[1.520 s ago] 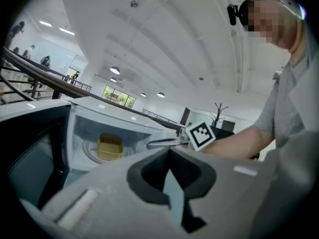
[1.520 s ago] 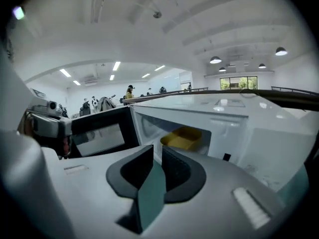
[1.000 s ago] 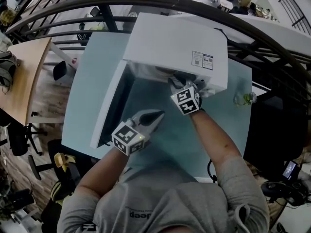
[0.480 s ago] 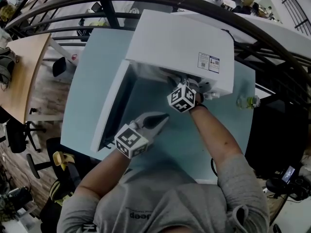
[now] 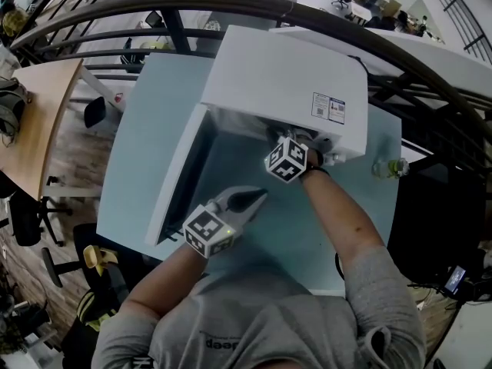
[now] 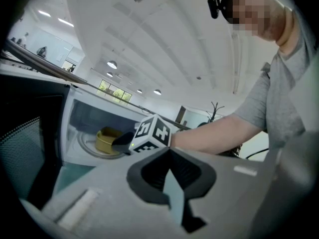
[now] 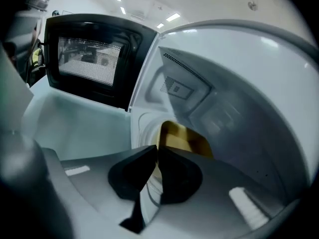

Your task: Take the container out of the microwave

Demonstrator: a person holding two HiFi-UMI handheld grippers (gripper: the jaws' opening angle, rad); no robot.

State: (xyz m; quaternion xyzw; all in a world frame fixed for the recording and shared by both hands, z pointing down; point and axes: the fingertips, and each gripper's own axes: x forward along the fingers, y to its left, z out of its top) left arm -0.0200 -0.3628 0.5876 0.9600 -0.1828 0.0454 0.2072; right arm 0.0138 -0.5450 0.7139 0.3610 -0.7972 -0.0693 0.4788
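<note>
Pale blue table (image 5: 138,129) fills the middle of the head view, with a white microwave (image 5: 284,75) standing on it at upper centre, its door (image 5: 181,177) swung open to the left. We have the right gripper (image 7: 157,152) reaching into the cavity; its jaws have just been closing and pinch the near wall of the yellow container (image 7: 185,138), which sits inside on the turntable (image 6: 88,146), at lower centre of the right gripper view. Our left gripper (image 5: 258,197) hovers outside, below the opening, its jaws together on nothing.
</note>
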